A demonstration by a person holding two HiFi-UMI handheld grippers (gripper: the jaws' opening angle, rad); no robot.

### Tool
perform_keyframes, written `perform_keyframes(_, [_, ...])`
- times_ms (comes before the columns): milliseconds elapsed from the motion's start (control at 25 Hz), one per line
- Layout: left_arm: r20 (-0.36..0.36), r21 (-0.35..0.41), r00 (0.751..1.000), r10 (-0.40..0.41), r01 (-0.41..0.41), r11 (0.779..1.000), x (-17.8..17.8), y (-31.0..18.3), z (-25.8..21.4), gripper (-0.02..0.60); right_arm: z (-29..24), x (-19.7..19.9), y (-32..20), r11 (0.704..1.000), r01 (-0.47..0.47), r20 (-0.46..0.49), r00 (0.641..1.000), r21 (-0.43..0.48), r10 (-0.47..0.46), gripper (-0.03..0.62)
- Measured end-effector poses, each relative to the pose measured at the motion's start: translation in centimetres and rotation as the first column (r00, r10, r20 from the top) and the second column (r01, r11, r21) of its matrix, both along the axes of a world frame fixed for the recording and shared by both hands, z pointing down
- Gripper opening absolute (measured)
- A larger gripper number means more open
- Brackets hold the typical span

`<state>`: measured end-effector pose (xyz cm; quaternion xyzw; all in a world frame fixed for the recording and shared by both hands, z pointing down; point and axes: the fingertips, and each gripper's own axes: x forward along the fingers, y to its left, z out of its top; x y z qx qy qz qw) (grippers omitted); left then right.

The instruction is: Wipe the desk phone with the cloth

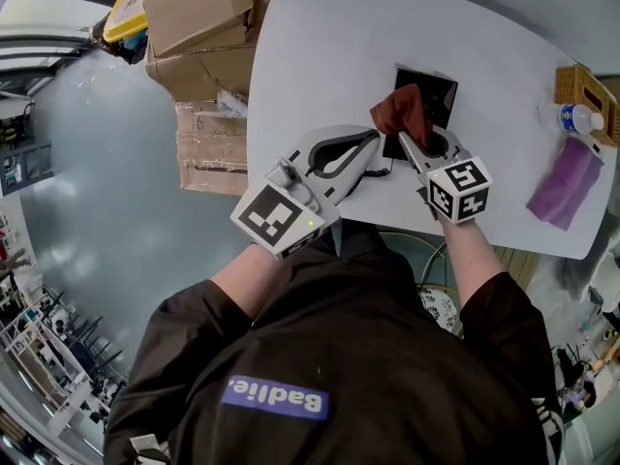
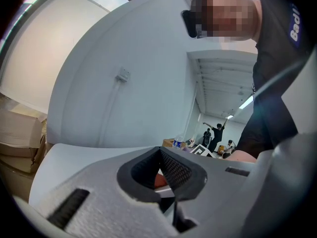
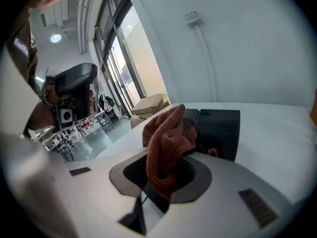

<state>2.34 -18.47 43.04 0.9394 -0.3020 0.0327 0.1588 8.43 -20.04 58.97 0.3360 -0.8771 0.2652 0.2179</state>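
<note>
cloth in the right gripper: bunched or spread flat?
Bunched. The cloth is a crumpled wad, pinched between the shut jaws of the right gripper.

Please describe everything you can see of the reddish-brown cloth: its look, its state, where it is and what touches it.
The cloth is reddish-brown and looks like a soft, ribbed knit. It is crumpled into a loose bunch, not spread flat. The right gripper has its jaws shut on the lower part, and the rest stands up past the tips. It hangs over the near edge of the black desk phone on the white table. Whether it touches the phone cannot be told.
</note>
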Motion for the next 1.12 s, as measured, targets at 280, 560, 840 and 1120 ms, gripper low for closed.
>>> perform_keyframes(280, [-0.014,-0.029,1.000,0.026,-0.026,0.999,0.8,0.9,0.0,0.015,2.2,-0.7,4.9,0.997,0.015,-0.001,1.000,-0.072,-0.015,0.097])
perform_keyframes(560, [-0.005,-0.013,0.999,0.044,-0.044,0.999,1.5,1.5,-0.5,0.015,3.0,-0.8,8.5,0.991,0.037,-0.006,0.999,-0.127,-0.039,0.097])
perform_keyframes(840, [0.003,-0.003,0.999,0.042,-0.042,0.999,1.8,1.8,-1.0,0.015,-1.0,0.9,5.1,0.999,0.013,0.014,1.000,-0.043,-0.013,0.097])
perform_keyframes(1120, [-0.008,0.011,1.000,0.028,-0.028,1.000,3.3,0.7,-1.7,0.015,-5.0,3.5,-1.8,0.996,0.003,-0.005,1.000,0.089,-0.002,0.097])
